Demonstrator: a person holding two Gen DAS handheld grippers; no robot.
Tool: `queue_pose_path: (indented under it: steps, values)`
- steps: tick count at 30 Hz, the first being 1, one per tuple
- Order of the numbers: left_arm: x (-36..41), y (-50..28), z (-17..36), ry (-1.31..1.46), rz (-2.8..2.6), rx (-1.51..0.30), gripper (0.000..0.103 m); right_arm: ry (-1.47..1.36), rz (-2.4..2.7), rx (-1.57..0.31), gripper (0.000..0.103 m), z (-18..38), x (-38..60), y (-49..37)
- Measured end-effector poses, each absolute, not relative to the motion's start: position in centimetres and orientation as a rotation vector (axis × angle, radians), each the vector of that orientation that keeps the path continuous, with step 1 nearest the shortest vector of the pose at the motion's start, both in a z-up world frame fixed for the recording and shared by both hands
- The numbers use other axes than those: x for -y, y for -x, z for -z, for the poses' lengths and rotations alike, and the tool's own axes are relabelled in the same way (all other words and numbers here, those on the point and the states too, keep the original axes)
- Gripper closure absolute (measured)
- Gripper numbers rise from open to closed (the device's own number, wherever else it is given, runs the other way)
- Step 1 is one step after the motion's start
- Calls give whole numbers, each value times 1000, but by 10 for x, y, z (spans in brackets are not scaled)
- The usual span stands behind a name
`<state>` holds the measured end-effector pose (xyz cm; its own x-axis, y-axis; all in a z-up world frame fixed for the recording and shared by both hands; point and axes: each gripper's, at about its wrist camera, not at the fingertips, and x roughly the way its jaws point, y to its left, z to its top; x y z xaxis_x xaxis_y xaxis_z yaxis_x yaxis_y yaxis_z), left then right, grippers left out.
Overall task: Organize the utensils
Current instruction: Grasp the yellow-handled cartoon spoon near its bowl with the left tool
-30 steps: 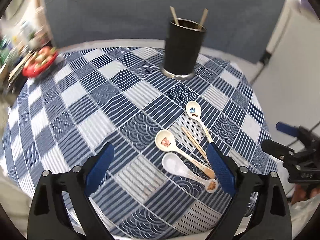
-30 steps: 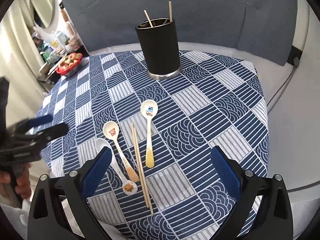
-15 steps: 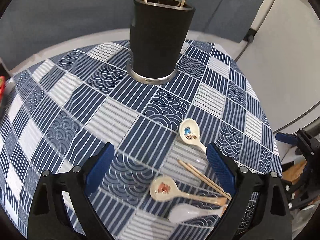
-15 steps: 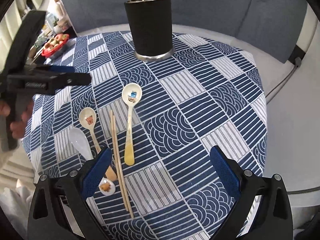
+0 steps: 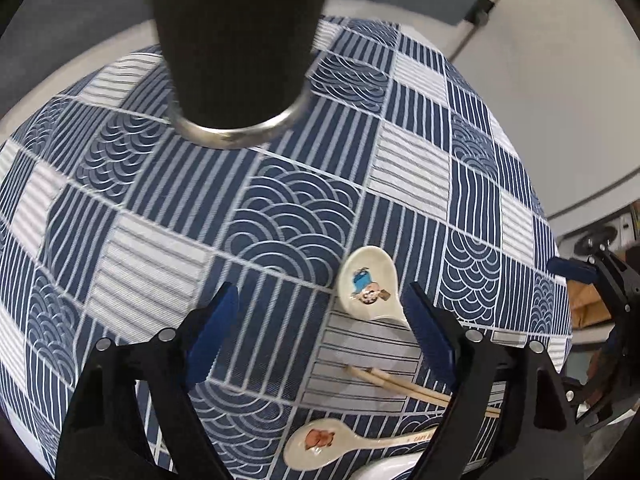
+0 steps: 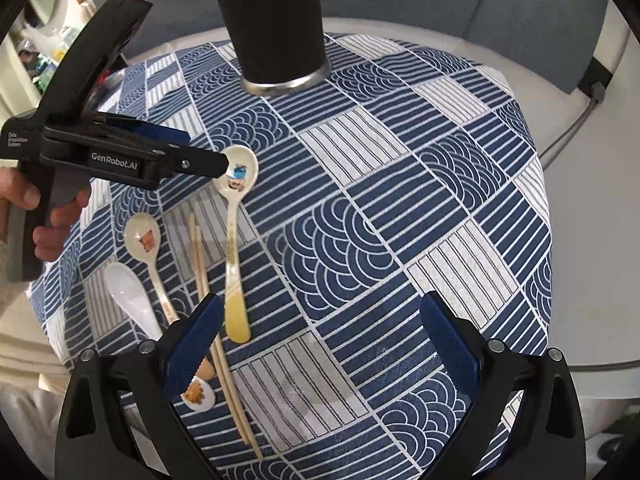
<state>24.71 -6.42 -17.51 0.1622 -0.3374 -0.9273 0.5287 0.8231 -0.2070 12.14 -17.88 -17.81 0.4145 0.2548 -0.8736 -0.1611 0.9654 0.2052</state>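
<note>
Both views are bright and evenly lit with soft, diffuse light, so the checked cloth [image 6: 360,208] on the desk shows only faint shadows, one pale grey patch lying beside the chopsticks [image 6: 208,280] toward 9 o'clock in the right wrist view. Fisheye distortion bulges the cloth into a dome and leaves black corners around each circular picture, strongest from 4 to 8 o'clock. In the left wrist view the black holder [image 5: 240,40] at 12 o'clock and the cloth around it are smeared by motion blur, while the spoon [image 5: 368,288] near centre stays fairly sharp.
</note>
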Motion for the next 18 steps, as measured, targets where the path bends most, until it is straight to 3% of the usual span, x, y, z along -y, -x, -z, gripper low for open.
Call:
queue_pose_path:
  steps: [2, 11, 15, 16, 18]
  values:
    - [71, -246, 179, -211, 636, -1261, 21, -94, -255, -1121, 9, 182, 179, -121]
    - [84, -245, 185, -262, 675, -1256, 44, -111, -240, -1135, 9, 191, 181, -118]
    - [88, -243, 186, -327, 667, -1230, 71, -104, -242, -1137, 9, 194, 180, -117]
    - [88, -245, 186, -308, 677, -1238, 89, -98, -242, -1135, 9, 195, 180, -117]
    - [84, -250, 186, -260, 686, -1256, 93, -82, -242, -1131, 9, 196, 178, -117]
